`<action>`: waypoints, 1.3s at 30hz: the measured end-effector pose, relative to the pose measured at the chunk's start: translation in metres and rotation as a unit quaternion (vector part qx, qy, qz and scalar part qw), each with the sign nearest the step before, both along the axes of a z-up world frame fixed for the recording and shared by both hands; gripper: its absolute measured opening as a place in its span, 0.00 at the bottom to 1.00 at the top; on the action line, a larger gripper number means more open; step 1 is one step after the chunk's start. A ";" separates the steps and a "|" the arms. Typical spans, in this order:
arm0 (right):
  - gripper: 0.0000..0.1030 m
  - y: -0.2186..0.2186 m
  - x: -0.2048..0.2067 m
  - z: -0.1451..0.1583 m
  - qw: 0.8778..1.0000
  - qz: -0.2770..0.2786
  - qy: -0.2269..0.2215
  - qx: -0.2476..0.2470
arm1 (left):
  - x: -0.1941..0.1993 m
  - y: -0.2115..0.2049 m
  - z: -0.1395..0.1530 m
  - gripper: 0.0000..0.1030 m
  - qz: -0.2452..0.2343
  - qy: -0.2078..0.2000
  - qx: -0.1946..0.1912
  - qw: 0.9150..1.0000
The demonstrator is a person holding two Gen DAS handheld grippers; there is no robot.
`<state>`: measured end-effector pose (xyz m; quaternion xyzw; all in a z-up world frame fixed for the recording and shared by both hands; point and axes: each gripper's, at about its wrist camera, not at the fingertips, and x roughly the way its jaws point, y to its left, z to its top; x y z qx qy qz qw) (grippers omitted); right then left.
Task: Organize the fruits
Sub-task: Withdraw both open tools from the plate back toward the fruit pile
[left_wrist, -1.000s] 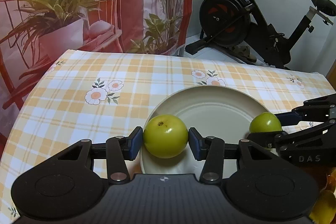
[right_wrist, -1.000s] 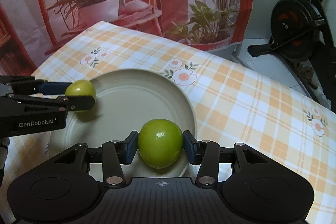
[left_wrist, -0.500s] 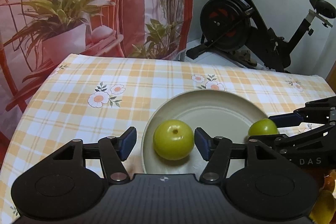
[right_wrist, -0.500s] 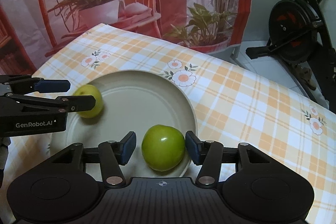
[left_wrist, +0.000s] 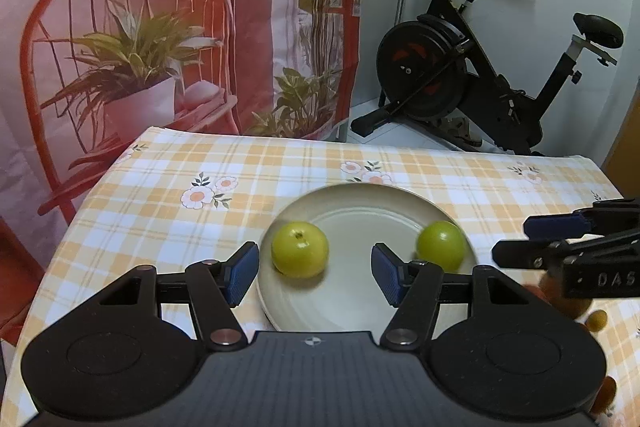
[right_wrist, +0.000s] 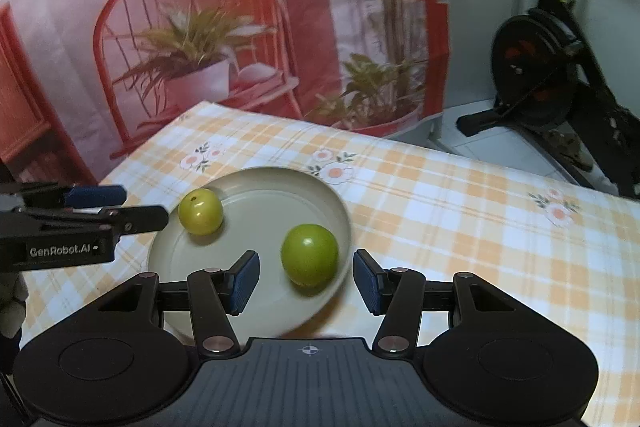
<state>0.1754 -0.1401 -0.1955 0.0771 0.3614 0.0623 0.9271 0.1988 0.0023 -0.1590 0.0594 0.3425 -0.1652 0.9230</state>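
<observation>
Both fruits sit on the beige plate (left_wrist: 360,311), and both grippers stand clear of them. The left gripper (left_wrist: 315,274) has its blue pads spread, jaws having just opened, with the yellow-green fruit (left_wrist: 300,253) lying free at the plate's left side. From the right wrist, the right gripper (right_wrist: 306,282) is likewise parted, touching nothing, and the darker green fruit (right_wrist: 309,254) rests near the plate's near right rim. Only the left view catches orange fruits (left_wrist: 596,319) at the near right edge of the checked tablecloth (left_wrist: 168,203); the exercise bike (left_wrist: 480,83) shows whole there, cropped and blurred in the other.
</observation>
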 end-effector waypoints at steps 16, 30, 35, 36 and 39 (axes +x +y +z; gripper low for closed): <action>0.47 -0.039 -0.114 -0.016 0.995 -0.087 -0.028 0.030 | -0.079 -0.030 0.004 0.63 -0.023 -0.014 -0.020 0.999; 0.47 -0.047 -0.160 -0.028 0.993 -0.114 -0.027 0.023 | -0.109 -0.038 -0.006 0.64 -0.042 0.006 -0.039 0.998; 0.47 -0.042 -0.161 -0.030 0.994 -0.104 -0.024 0.028 | -0.107 -0.033 -0.010 0.64 -0.035 0.016 -0.032 0.999; 0.47 -0.041 -0.161 -0.030 0.994 -0.102 -0.024 0.028 | -0.106 -0.031 -0.010 0.64 -0.030 0.017 -0.034 0.999; 0.47 -0.040 -0.160 -0.031 0.994 -0.102 -0.024 0.031 | -0.102 -0.026 -0.008 0.64 -0.021 0.018 -0.038 0.999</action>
